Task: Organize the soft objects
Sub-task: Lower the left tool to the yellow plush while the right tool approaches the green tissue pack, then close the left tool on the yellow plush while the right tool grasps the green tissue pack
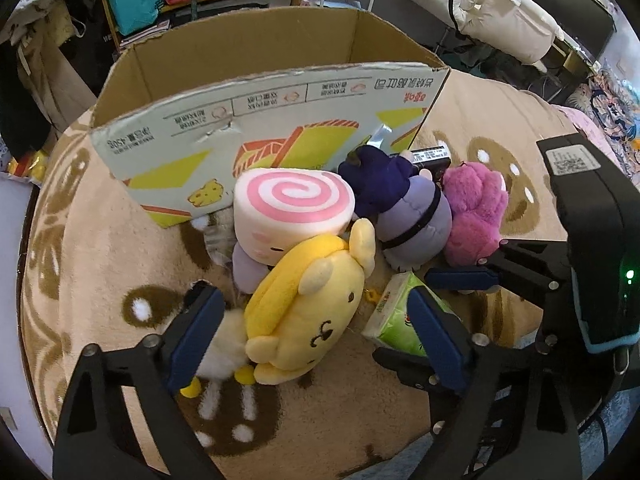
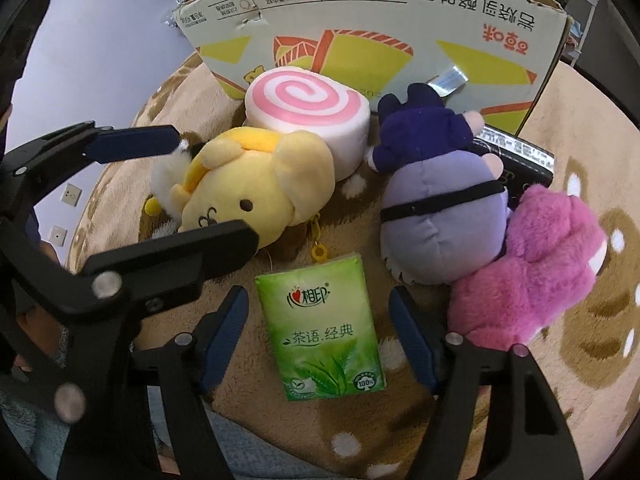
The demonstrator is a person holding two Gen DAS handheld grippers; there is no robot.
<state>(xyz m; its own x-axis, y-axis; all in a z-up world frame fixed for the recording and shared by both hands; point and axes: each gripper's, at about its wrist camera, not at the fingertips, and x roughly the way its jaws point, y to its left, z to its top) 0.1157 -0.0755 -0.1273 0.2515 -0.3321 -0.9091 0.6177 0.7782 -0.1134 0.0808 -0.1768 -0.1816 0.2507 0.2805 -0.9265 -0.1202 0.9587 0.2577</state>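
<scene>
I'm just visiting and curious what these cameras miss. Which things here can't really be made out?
- Box: its floor is hidden by the front wall in both views.
- White fluffy toy: mostly hidden by the yellow plush and a left gripper finger; its shape is unclear.
- Black box: half hidden under the purple plush and pink plush; label too small to read.
- Right gripper: whether its pads touch the tissue pack is not clear.

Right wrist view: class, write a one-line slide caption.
Right gripper open astride green tissue pack, plush toys and cardboard box behind.
</scene>
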